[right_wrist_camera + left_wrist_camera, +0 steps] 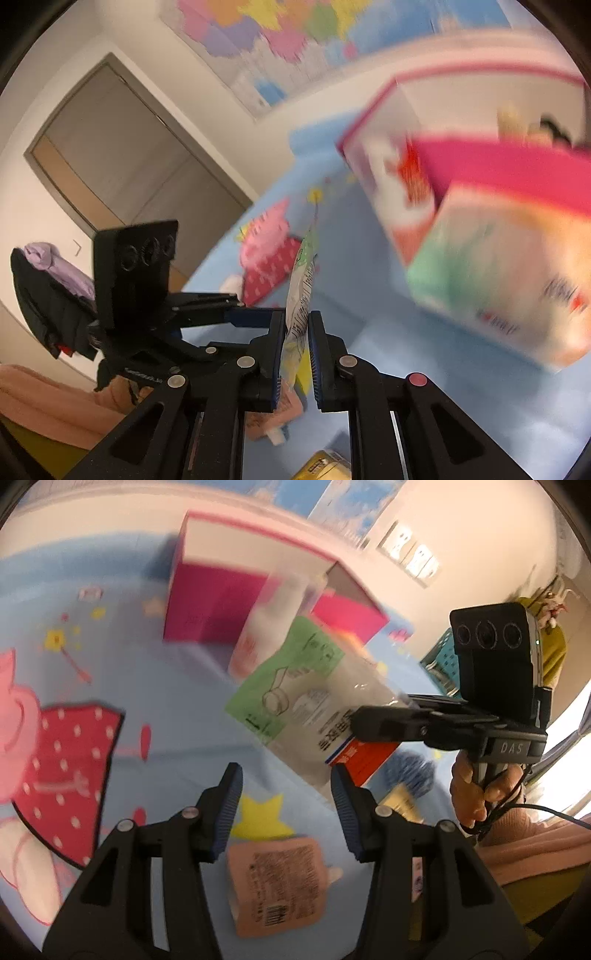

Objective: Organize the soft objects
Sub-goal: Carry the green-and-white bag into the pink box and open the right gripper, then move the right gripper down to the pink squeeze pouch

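My right gripper (pixel 295 318) is shut on the edge of a flat green-and-white plastic packet (pixel 301 284) and holds it in the air. In the left wrist view the packet (pixel 295 686) hangs from the right gripper (pixel 354 720) in front of a pink open box (pixel 210 602). Below and in front of the packet, my left gripper (pixel 286 775) is open with nothing between its fingers. A pink pouch (pixel 277 878) lies flat on the blue sheet under it. In the right wrist view the left gripper (pixel 240 308) sits just left of the packet.
The pink box (pixel 517 166) stands on a blue cartoon bedsheet (pixel 55 757). A blurred white, green and orange soft pack (pixel 498 280) lies before the box. A blue fluffy item (pixel 410 771) and a yellow item (pixel 325 465) lie nearby. A hand (pixel 469 790) grips the right gripper's handle.
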Tool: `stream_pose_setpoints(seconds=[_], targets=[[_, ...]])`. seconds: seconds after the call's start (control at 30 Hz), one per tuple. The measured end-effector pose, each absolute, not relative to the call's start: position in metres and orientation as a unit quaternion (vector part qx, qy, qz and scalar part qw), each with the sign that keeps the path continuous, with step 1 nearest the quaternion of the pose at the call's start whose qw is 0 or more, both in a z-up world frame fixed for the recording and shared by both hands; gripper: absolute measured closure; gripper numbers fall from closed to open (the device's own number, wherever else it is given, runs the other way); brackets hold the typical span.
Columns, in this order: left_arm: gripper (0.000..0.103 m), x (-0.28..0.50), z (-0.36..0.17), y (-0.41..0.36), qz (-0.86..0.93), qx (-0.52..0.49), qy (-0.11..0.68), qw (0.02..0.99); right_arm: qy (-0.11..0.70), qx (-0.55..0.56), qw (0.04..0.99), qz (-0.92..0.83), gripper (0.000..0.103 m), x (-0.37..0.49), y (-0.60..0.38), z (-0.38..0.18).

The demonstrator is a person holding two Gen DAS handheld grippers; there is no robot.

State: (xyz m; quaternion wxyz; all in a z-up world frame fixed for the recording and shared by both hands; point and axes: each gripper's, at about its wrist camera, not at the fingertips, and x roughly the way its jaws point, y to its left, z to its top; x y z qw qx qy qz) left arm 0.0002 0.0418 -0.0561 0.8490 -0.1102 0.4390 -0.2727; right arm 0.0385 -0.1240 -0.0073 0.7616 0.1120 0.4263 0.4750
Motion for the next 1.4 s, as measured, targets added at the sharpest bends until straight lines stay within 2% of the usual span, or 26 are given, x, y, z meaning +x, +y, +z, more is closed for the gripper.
stream_pose_setpoints(seconds=[0.27,0.5,1.23,1.27,1.3,1.4], targets=[[0.052,0.026,0.022,0.029,-0.297,-0.074,0.36,0.881,0.354,0.097,0.786,0.497,0.091,0.062,-0.133,0.061],[0.052,0.075,0.056,0.033,-0.294,-0.07,0.331,0.894,0.321,0.093,0.799,0.5,0.091,0.104,-0.13,0.091],[0.052,0.192,0.01,0.03,-0.211,-0.09,0.408,0.884,0.406,0.132,0.787,0.446,0.088,0.233,-0.113,0.023],[0.052,0.194,0.008,0.031,-0.205,-0.092,0.409,0.885,0.409,0.132,0.794,0.429,0.086,0.237,-0.114,0.02],[0.052,0.196,0.008,0.032,-0.199,-0.094,0.409,0.885,0.415,0.129,0.805,0.404,0.076,0.241,-0.116,0.017],[0.052,0.192,0.008,0.032,-0.191,-0.088,0.402,0.891,0.421,0.118,0.832,0.342,0.059,0.245,-0.128,0.013]])
